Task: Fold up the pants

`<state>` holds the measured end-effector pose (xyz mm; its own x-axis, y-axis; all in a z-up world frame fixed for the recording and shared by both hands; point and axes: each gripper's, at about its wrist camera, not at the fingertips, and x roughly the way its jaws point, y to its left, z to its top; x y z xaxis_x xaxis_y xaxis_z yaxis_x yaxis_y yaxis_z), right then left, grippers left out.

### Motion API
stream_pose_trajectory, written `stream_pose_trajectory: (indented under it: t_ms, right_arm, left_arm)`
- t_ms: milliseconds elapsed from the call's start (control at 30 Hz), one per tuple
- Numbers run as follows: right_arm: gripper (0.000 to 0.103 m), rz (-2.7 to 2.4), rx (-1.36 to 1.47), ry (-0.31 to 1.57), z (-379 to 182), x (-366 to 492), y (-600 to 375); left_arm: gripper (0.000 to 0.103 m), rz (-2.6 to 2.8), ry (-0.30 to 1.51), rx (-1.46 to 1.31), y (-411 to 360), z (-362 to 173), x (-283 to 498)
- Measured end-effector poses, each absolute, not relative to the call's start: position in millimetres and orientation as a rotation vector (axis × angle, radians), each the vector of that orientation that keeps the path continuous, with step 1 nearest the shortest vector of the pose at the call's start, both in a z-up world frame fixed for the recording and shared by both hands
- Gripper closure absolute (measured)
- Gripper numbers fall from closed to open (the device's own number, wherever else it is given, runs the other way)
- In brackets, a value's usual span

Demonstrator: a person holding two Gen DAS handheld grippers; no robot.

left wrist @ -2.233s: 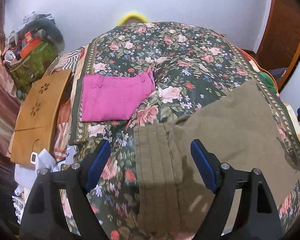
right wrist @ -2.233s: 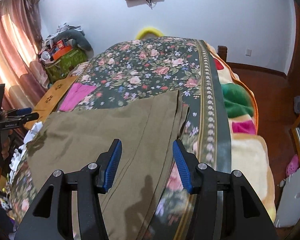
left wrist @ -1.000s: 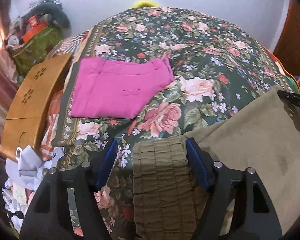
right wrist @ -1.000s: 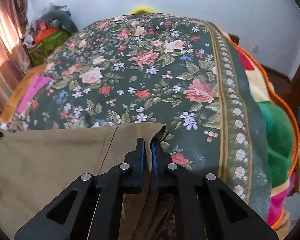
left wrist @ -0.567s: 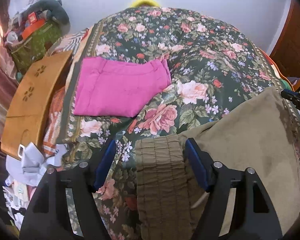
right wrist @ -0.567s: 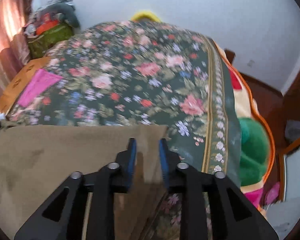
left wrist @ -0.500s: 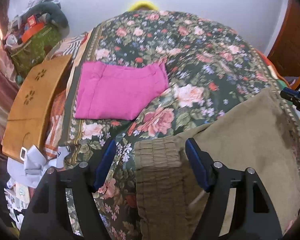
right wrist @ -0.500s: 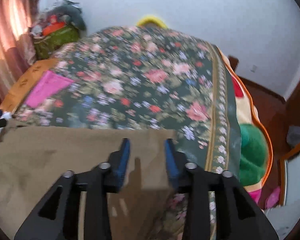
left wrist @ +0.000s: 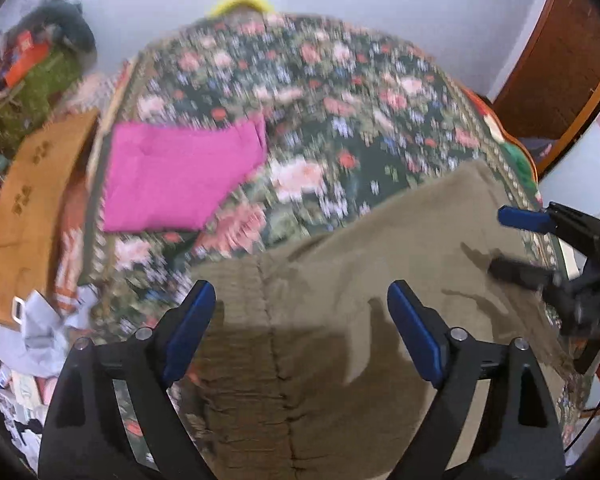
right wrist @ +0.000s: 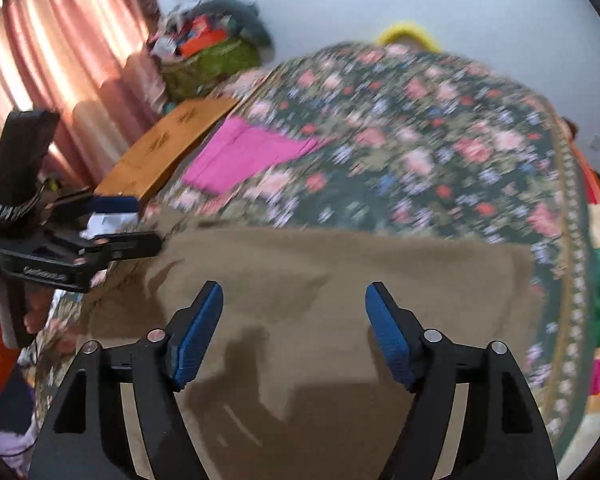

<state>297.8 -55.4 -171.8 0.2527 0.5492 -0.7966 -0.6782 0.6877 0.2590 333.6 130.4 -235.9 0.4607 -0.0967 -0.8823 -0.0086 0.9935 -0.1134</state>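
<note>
I see the bed [left wrist: 380,92] filling both views, covered by a dark floral bedspread [right wrist: 440,152]. The olive-brown pants [left wrist: 340,320] lie flat across its near part, elastic waistband toward my left side. A folded pink garment [left wrist: 172,176] lies further up the bed, apart from the pants, beside a wooden board [left wrist: 24,216] at the bed's edge. In the corner a green bag [right wrist: 208,64] holds a blurred heap of things I cannot make out. My left hand-held gripper [left wrist: 300,324] hangs above the waistband, jaws opening, pads clear of the cloth. My right hand-held gripper [right wrist: 294,324] hovers over the pants too, jaws opening, gripping nothing.
</note>
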Motion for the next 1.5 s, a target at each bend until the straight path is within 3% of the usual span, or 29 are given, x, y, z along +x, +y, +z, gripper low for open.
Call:
stream_pose_trajectory:
  t_ms: [367, 700, 1500]
  right_arm:
    - [0.02, 0.873, -0.142, 1.257, -222, 283, -44]
    - [0.018, 0.82, -0.201, 1.206, -209, 248, -82]
    - [0.018, 0.609, -0.043, 1.176, -200, 194, -189]
  left_arm:
    - [0.01, -0.001, 1.181, 0.041, 121, -282, 322]
    - [0.01, 0.019, 1.164, -0.007, 136, -272, 278]
    - [0.01, 0.114, 1.069, 0.0, 140, -240, 201]
